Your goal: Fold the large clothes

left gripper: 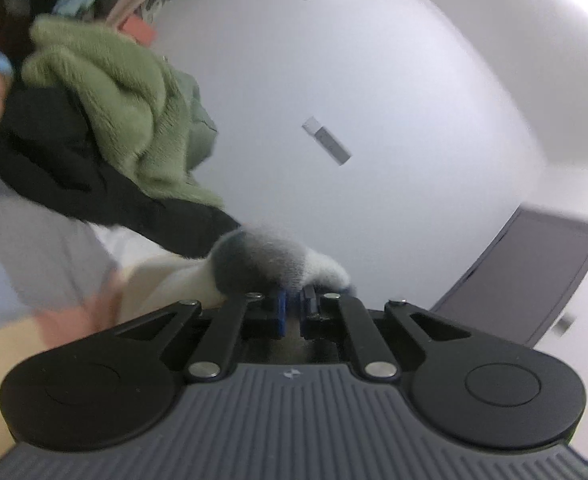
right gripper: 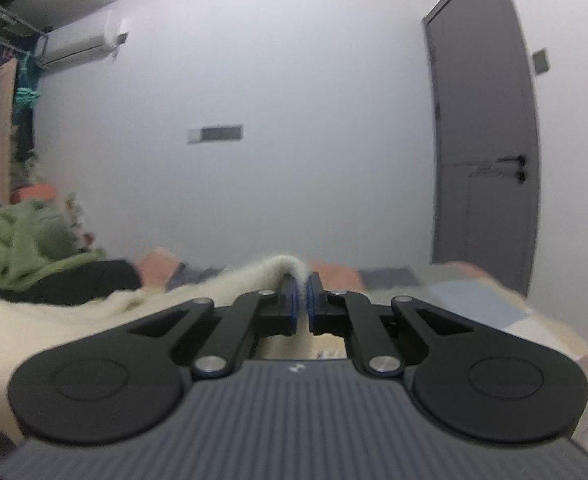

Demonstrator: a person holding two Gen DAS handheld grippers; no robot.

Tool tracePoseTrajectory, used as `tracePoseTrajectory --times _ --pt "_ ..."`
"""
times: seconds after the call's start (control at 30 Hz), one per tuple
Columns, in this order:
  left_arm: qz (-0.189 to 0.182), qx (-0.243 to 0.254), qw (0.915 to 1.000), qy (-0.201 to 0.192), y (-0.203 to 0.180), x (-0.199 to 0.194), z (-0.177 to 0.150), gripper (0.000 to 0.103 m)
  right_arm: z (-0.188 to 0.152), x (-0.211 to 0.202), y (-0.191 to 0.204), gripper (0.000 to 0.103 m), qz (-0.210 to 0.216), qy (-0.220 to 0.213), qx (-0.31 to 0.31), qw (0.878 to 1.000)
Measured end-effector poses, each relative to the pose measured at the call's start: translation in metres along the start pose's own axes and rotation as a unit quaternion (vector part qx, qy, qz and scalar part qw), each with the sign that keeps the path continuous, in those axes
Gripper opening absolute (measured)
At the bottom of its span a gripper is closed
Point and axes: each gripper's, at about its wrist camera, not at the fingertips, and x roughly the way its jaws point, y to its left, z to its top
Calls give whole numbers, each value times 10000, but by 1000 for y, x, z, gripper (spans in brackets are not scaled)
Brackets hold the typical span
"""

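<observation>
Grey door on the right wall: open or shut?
Shut. The grey door sits flush in its frame, no gap showing, black handle level.

I count three garments: one cream fleece, one green fleece, one black piece; and one door.

Soft, even indoor light fills both views, with no hard shadows on the white wall. A blown-out glare sits at the top right corner of the left wrist view. Fisheye distortion bows the grey door. Motion blur smears the green fleece and the cream fabric.
</observation>
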Motion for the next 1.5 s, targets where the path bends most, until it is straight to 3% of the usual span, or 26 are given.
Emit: tracePoseTrajectory --times 0.17,0.3,0.37,0.5,0.63,0.73,0.77,0.8,0.83,0.97,1.2,1.23,1.27,1.33,1.5 --pt "685 206 9951 687 12 23 -13 7 -19 25 6 8 278 890 -92 9956" --pt "1310 150 9820 1353 36 58 -34 7 -45 70 16 9 438 1682 -139 9847" --pt "1531 174 9767 1491 51 73 -45 7 -60 92 24 10 391 1992 -278 9788" --pt "1588 0 9754 1529 66 86 -49 8 -83 124 35 10 352 2342 -323 9710" --pt "1585 104 9756 1517 61 84 -49 8 -87 128 33 10 353 2317 -280 9717" --pt "1628 -89 9739 1581 63 87 -48 29 -80 115 23 11 406 2280 7 9728" --pt "1696 -177 9720 1618 63 88 -45 53 -77 110 19 13 430 2273 141 9728" --pt "1780 -227 9703 1625 65 89 -42 67 -75 103 15 14 441 2270 292 9725" --pt "1831 -285 9693 1618 63 83 -41 68 -72 96 11 20 442 2277 440 9717" --pt "1738 -743 9671 1701 59 52 -37 70 -62 69 -1 39 403 2236 808 9705" --pt "1382 -532 9790 1402 17 5 -34 75 -52 27 -11 39 455 2125 1099 9699" --pt "1279 -569 9798 1426 11 2 -37 75 -51 20 -12 41 507 2074 1161 9700" --pt "1183 -600 9799 1492 6 2 -42 75 -51 14 -13 52 567 2027 1211 9701" --pt "955 -682 9784 1702 -4 3 -55 75 -49 1 -14 64 715 1928 1308 9699" --pt "550 -1033 9606 2523 -22 15 -107 75 -47 -12 -7 65 1072 1834 1373 9675"
